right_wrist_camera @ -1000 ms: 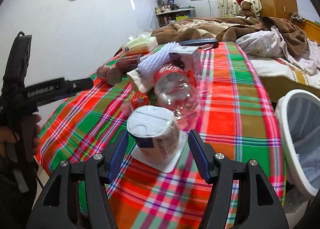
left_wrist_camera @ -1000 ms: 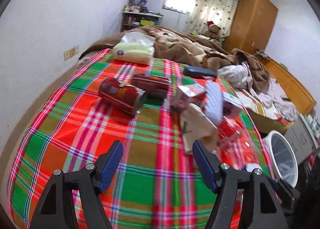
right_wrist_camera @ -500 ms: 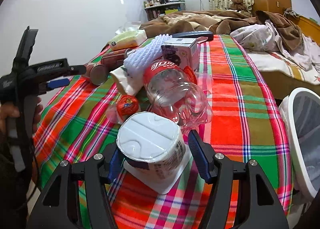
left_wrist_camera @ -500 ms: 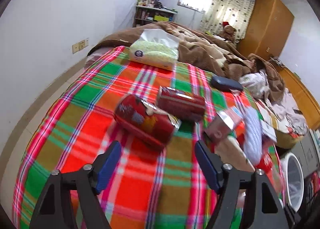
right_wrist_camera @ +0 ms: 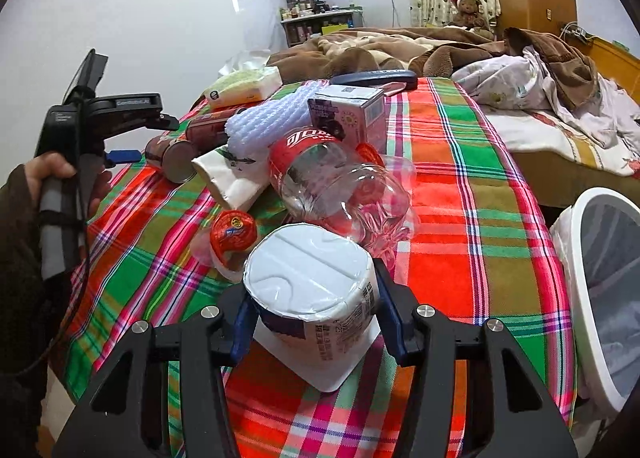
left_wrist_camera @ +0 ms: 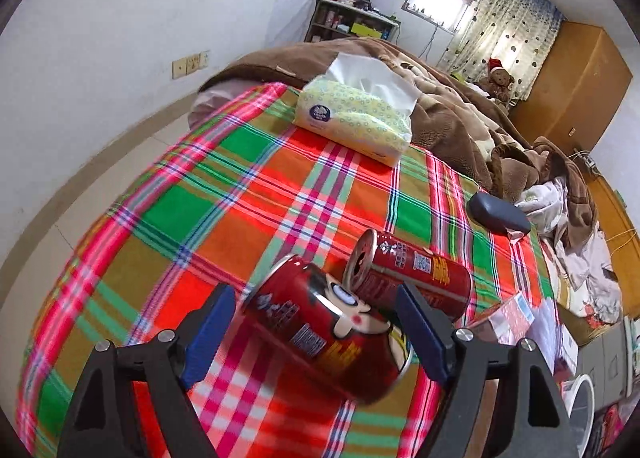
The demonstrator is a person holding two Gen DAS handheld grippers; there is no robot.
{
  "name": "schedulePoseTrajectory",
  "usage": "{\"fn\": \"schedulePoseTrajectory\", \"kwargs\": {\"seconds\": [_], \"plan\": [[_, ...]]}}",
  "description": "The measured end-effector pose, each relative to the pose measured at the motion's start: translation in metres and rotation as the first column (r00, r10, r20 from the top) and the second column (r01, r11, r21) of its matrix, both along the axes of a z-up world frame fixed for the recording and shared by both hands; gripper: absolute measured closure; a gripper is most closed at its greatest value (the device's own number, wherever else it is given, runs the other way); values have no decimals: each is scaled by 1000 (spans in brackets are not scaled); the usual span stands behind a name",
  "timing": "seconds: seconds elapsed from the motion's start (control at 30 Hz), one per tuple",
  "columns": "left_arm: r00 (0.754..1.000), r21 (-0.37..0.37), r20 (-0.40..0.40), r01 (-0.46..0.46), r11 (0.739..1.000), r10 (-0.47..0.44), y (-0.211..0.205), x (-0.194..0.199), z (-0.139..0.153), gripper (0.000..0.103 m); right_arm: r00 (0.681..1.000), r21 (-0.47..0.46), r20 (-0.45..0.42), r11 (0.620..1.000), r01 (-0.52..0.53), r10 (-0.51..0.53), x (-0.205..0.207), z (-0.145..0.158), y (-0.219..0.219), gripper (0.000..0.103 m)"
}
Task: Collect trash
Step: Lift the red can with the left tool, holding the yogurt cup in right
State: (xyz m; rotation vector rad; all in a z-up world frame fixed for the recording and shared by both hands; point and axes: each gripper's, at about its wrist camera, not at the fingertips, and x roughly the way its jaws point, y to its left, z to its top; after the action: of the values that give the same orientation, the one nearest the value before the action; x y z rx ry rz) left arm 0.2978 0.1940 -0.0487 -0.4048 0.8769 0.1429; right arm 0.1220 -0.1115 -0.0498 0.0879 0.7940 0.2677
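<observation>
Cans first, from the left wrist: the left tongs point(left_wrist_camera: 316, 332) are opening around the nearer red can point(left_wrist_camera: 326, 338), pads not yet touching. It lies against a second can point(left_wrist_camera: 412, 278), so a skewed squeeze could roll either across the plaid bedspread point(left_wrist_camera: 224, 194).

From the right wrist, the right tongs point(right_wrist_camera: 316, 322) clamp a white cup point(right_wrist_camera: 316, 290). Its thin wall may buckle. A white bin point(right_wrist_camera: 600, 282) waits beside the bed.

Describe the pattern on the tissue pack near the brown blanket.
Pale yellow-green with small ring dots and a blue round logo on the tissue pack; clearest in the left wrist view.
</observation>
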Motion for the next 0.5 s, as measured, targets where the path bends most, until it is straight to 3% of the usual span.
{"fn": "schedulePoseTrajectory", "kwargs": {"seconds": [0.2,0.43,0.5], "plan": [[996,38,-85,13,999,-10,-13,19,-22,21,1000,-1,2,1000,7,-7,1,1,-3,50],[997,39,-67,37,999,-35,-18,10,-24,22,1000,12,0,1000,19,-19,5,0,-8,50],[997,45,-66,51,998,-48,-19,7,-23,28,1000,15,1,1000,17,-17,5,0,-7,50]]}}
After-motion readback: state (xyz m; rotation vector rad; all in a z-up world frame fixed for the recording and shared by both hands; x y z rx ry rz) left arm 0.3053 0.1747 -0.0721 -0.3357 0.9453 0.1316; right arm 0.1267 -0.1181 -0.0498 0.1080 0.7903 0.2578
